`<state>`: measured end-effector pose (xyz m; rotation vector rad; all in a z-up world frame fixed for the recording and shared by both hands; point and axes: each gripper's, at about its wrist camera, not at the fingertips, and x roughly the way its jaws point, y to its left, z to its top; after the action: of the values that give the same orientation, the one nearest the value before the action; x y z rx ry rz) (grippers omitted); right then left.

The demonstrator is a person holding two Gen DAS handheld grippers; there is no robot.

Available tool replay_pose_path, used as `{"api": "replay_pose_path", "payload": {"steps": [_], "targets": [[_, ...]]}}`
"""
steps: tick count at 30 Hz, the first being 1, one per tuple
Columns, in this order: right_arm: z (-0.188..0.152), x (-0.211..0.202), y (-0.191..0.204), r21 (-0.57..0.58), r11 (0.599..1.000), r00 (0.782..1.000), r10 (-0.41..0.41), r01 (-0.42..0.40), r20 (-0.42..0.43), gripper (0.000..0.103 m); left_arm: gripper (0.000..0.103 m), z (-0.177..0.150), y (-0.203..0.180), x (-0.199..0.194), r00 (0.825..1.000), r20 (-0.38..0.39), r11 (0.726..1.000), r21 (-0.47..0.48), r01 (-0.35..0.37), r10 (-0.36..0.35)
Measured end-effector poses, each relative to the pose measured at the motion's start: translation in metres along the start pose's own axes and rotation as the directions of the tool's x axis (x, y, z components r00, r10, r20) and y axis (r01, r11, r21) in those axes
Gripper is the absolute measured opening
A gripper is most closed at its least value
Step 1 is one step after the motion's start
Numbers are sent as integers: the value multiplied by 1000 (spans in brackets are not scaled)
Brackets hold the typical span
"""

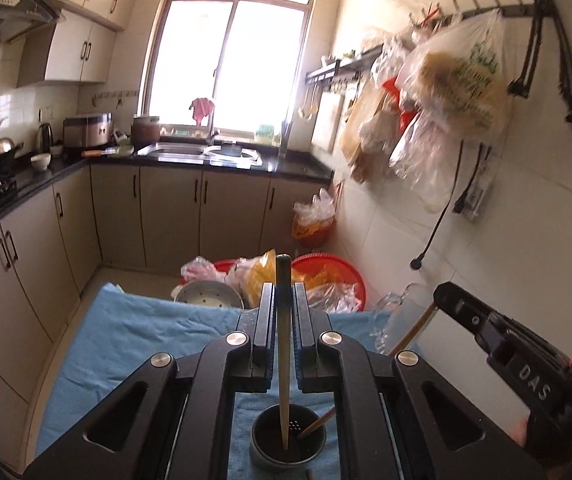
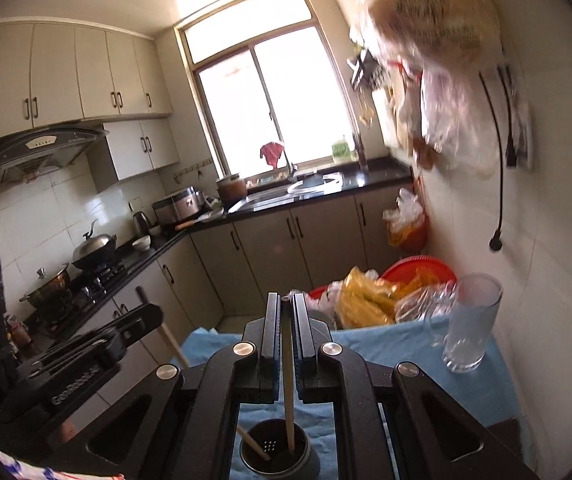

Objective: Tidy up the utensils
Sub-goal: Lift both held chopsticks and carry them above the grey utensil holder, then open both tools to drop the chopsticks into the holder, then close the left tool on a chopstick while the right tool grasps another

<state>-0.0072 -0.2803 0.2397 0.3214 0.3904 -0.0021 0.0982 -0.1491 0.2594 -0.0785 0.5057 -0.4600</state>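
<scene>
My left gripper [image 1: 284, 292] is shut on a pale chopstick [image 1: 283, 360] with a dark top end. Its lower tip stands inside a dark round utensil holder [image 1: 288, 438] on the blue cloth [image 1: 133, 344]. My right gripper [image 2: 285, 304] is shut on a second chopstick [image 2: 288, 380], whose tip is also inside the holder [image 2: 275, 450]. Each view shows the other chopstick leaning into the holder, and the other gripper at the frame's side [image 1: 498, 336] [image 2: 85, 348].
A clear glass mug [image 2: 468, 324] stands on the cloth at the right. Behind the table are red basins with plastic bags [image 1: 326, 276]. Kitchen counters, sink [image 1: 205, 154] and stove [image 2: 93, 276] lie beyond; bags hang on the right wall.
</scene>
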Motion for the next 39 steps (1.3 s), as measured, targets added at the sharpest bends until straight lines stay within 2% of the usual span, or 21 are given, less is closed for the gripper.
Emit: {"api": "replay_pose_path", "payload": {"steps": [6, 9, 12, 14, 16, 19, 22, 25, 28, 31, 35, 39], "targets": [[-28, 45, -5, -18, 1000, 993, -20, 18, -116, 5, 7, -23, 5, 43, 996, -87, 999, 4, -36, 37], [-38, 59, -8, -37, 999, 989, -43, 38, -141, 6, 7, -33, 10, 54, 991, -124, 999, -11, -45, 43], [-41, 64, -13, -36, 998, 987, -49, 44, -154, 7, 10, -35, 17, 54, 991, -128, 998, -38, -49, 44], [-41, 64, -15, -33, 998, 985, -59, 54, -160, 12, 21, -34, 20, 48, 991, -127, 998, -48, -42, 35], [-40, 61, -15, -36, 998, 985, -64, 60, -158, 28, 31, -32, 21, 38, 993, -110, 997, -49, -54, 48], [-36, 48, -11, -46, 996, 987, -80, 75, -141, 35, 40, -29, 23, 12, 995, -79, 997, -49, -67, 63], [-32, 25, -9, -42, 996, 989, -82, 77, -119, 41, 44, -29, 25, -16, 995, -57, 996, -41, -81, 78], [-35, 0, -8, -45, 996, 991, -84, 80, -104, 48, 50, -37, 30, -53, 995, -36, 995, -34, -95, 94], [-52, -29, -10, -59, 994, 988, -103, 96, -114, 54, 58, -52, 39, -81, 994, -27, 993, -32, -110, 109], [-76, -48, -17, -64, 992, 982, -118, 109, -151, 56, 60, -77, 56, -104, 989, -44, 988, -43, -146, 144], [-123, -64, -42, -61, 987, 960, -157, 146, -234, 57, 61, -110, 82, -105, 975, -135, 979, -82, -187, 175], [-169, -65, -77, -12, 984, 922, -170, 177, -347, 55, 61, -149, 103, -89, 952, -246, 969, -122, -216, 181]]}}
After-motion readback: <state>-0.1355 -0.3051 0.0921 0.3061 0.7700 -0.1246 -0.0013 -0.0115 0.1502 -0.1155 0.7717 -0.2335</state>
